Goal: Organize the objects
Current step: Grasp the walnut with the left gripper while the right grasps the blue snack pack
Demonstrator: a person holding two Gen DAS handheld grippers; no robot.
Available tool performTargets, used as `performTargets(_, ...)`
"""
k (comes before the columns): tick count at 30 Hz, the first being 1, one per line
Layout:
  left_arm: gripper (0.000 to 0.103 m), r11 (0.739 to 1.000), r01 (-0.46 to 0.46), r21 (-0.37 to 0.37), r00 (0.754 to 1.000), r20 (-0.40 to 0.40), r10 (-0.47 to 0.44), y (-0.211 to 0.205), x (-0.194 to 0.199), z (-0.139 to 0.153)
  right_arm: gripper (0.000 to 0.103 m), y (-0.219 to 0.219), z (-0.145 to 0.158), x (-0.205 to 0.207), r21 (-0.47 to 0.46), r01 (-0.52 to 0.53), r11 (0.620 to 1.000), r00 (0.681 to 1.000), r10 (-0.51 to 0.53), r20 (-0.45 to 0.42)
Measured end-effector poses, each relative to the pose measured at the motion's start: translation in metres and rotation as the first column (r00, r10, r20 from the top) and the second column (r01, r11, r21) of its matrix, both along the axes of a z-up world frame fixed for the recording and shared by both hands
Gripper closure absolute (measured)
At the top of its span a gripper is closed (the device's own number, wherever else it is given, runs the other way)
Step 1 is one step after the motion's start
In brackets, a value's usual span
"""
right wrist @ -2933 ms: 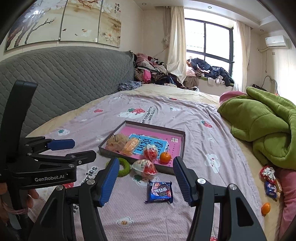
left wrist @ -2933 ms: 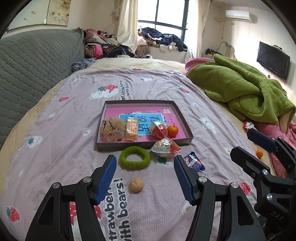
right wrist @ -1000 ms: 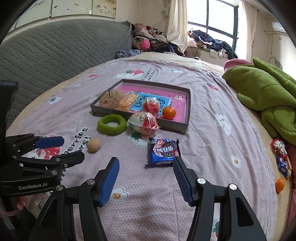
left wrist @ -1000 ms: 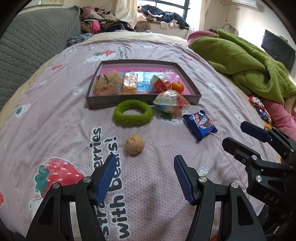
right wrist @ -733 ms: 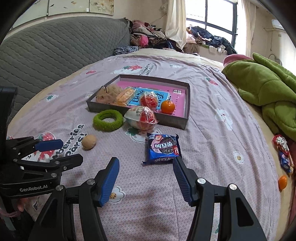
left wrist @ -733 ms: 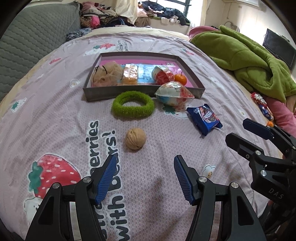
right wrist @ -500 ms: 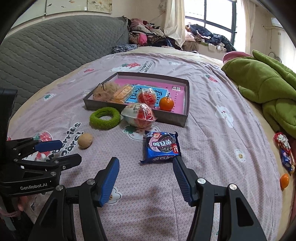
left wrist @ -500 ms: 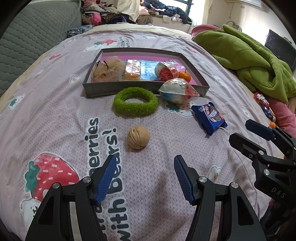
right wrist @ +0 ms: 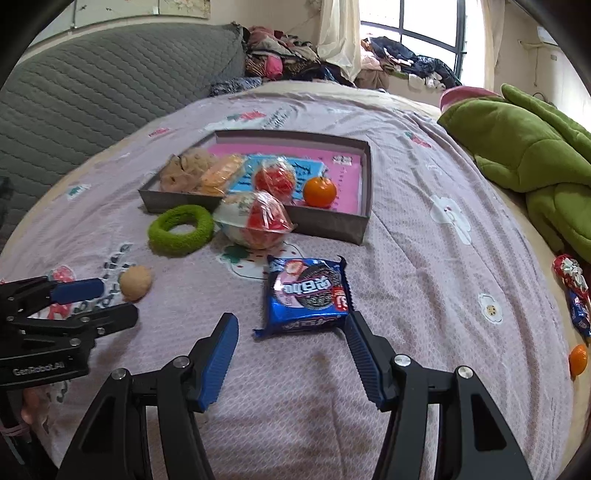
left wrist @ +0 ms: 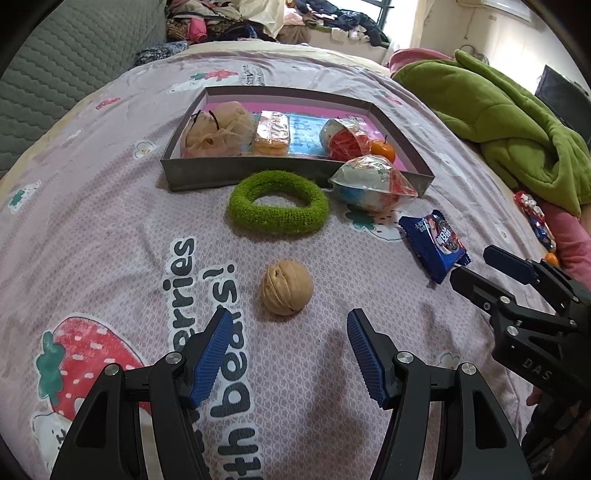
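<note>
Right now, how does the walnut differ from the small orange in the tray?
The walnut is tan and wrinkled; the small orange is smooth and bright orange. The walnut lies loose on the bedsheet, while the small orange sits inside the tray. The small orange has a dark stem; the walnut has a seam. Both are round.

Bed point(left wrist: 110, 229) carries tray point(left wrist: 207, 177), green ring point(left wrist: 279, 206), walnut point(left wrist: 287, 287), cookie packet point(right wrist: 308, 295), wrapped ball point(left wrist: 373, 184).

A bedroom in daylight. A wide bed is covered by a lilac sheet point(left wrist: 110, 206) printed with strawberries. A grey quilted headboard point(right wrist: 110, 85) stands at its left. A bright window point(right wrist: 428, 29) with cream curtains point(right wrist: 338, 27) sits behind piled clothes point(right wrist: 280, 55). A green blanket point(left wrist: 509, 110) lies crumpled at right.
</note>
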State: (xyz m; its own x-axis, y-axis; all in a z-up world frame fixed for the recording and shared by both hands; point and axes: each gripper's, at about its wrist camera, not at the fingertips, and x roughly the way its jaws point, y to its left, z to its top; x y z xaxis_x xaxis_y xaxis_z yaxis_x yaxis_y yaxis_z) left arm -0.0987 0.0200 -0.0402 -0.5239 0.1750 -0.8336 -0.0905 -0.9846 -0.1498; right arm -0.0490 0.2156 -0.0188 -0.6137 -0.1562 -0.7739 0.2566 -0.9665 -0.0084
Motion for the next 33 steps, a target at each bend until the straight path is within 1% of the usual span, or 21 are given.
performTargets(3, 0.037, 1.000, 0.001, 0.007, 1.000, 0.004, -0.001, 0.000, -0.005, -0.002, 0.043, 0.000, -0.002, -0.007, 0.008, 0.005, 1.000, 1.000, -0.005, 0.003)
performTargets(8, 0.037, 1.000, -0.007, 0.011, 1.000, 0.006, 0.007, -0.001, -0.011, -0.005, 0.043, 0.000, -0.004, -0.019, -0.009, 0.010, 1.000, 1.000, -0.009, 0.006)
performTargets(14, 0.037, 1.000, -0.022, -0.007, 1.000, 0.012, 0.022, -0.003, -0.021, -0.012, 0.043, -0.001, -0.013, -0.031, -0.009, 0.017, 1.000, 1.000, -0.017, 0.020)
performTargets(18, 0.037, 1.000, -0.026, -0.012, 1.000, 0.004, 0.026, -0.003, -0.026, -0.015, 0.043, 0.001, -0.019, -0.037, -0.008, 0.030, 1.000, 0.999, -0.029, 0.032)
performTargets(23, 0.037, 0.999, -0.034, -0.029, 0.999, -0.018, 0.034, 0.000, -0.028, -0.016, 0.043, 0.002, -0.021, -0.042, -0.024, 0.031, 0.999, 0.999, -0.031, 0.023)
performTargets(26, 0.045, 0.999, -0.024, -0.033, 1.000, -0.020, 0.023, 0.004, -0.029, -0.017, 0.043, 0.000, -0.023, -0.045, -0.024, 0.031, 0.999, 0.999, -0.031, 0.021)
performTargets(28, 0.056, 0.999, -0.019, -0.034, 1.000, -0.025, 0.018, 0.006, -0.029, -0.017, 0.043, -0.002, -0.026, -0.046, -0.019, 0.036, 0.999, 0.999, -0.036, 0.024)
performTargets(30, 0.063, 0.999, -0.010, -0.032, 1.000, -0.023, 0.009, 0.008, -0.029, -0.017, 0.043, -0.003, -0.027, -0.047, -0.013, 0.038, 0.999, 0.999, -0.037, 0.024)
performTargets(31, 0.066, 0.999, -0.006, -0.032, 1.000, -0.022, 0.005, 0.009, -0.028, -0.017, 0.043, -0.003, -0.027, -0.047, -0.009, 0.041, 0.999, 0.999, -0.041, 0.023)
performTargets(33, 0.069, 0.999, -0.001, -0.041, 1.000, -0.026, 0.000, 0.012, -0.028, -0.017, 0.043, -0.004, -0.028, -0.046, -0.004, 0.040, 0.999, 0.999, -0.040, 0.023)
